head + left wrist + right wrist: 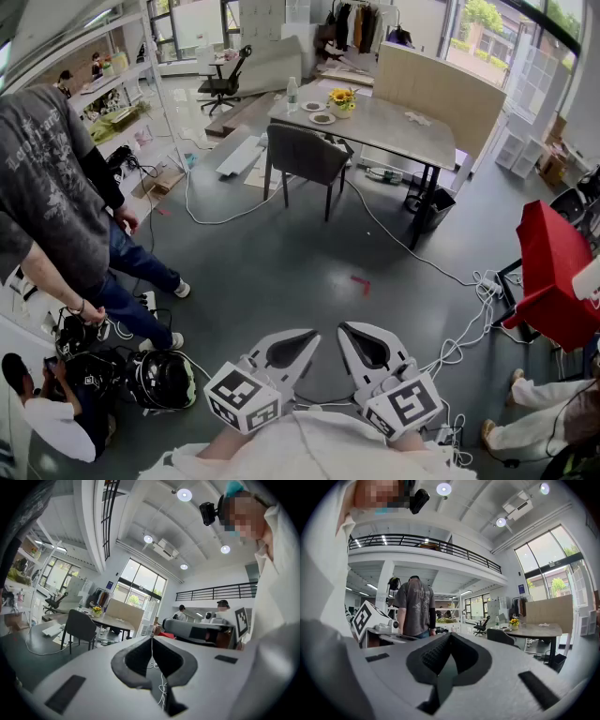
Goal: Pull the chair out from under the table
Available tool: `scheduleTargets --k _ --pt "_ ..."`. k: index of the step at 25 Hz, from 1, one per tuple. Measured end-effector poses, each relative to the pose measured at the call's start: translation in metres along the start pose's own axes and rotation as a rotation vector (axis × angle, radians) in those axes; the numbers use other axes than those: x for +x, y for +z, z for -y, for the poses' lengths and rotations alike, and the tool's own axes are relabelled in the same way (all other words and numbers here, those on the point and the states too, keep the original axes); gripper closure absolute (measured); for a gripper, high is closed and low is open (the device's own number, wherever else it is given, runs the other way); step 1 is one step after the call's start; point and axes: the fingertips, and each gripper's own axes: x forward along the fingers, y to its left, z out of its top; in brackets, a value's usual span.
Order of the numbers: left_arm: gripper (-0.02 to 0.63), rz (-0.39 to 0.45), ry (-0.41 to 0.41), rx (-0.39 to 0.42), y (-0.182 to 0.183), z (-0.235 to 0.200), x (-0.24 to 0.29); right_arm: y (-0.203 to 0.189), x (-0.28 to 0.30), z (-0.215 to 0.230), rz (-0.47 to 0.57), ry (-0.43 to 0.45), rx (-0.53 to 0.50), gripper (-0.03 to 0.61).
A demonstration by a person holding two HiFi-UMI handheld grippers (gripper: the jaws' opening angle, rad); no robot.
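Nearest the camera, at 6 o'clock in the head view, the left tongs (312,334) and the right tongs (345,327) were held side by side, close to the body and pointing level across the room. Each gripper view showed its own tips pressed together with nothing between them: left tongs (151,637) empty and fully closed, right tongs (450,634) likewise. This was judged a carrying posture suited to walking, not a reach.

The chair (305,155) stood at 12 o'clock, well apart from both tongs across open floor (281,272). Its back faced the camera and its seat was tucked in at the near edge of the desk (394,127), so the backrest was the part most readily offered for a pull. Flowers (342,98) sat on the desk just beyond it.

A cable (403,246) trailed over the floor at about 1 o'clock, and a bystander (47,178) stood at 10 o'clock, to the side of the direct line.

Assessment: the task had not begun. The approach remained to be made, and both tongs would need to open before the backrest could be gripped. The cable was noted as a trip risk.
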Motion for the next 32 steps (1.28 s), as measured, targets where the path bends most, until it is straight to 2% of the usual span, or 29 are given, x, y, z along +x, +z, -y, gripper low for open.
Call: scheduleTargets --k 8,13,16,23,32 --pt "0.598 -0.039 0.019 0.015 -0.006 -0.011 -0.009 -0.016 0.012 -0.006 -0.083 -0.038 -0.013 0.575" --pt "0.598 -0.06 0.045 0.016 -0.007 -0.029 -0.011 -0.026 0.027 -0.013 -0.123 -0.029 0.004 0.575" --pt "0.598 -0.069 0.055 0.037 -0.004 -0.039 -0.015 -0.027 0.036 -0.012 -0.118 -0.046 0.016 0.575" --pt "0.598 -0.072 0.034 0.121 0.017 -0.074 -0.01 -0.022 0.071 -0.002 -0.09 -0.089 0.012 0.575" --pt "0.598 -0.08 -0.003 0.09 0.02 -0.11 0.002 -0.04 0.098 0.002 -0.133 -0.122 0.057 0.575"
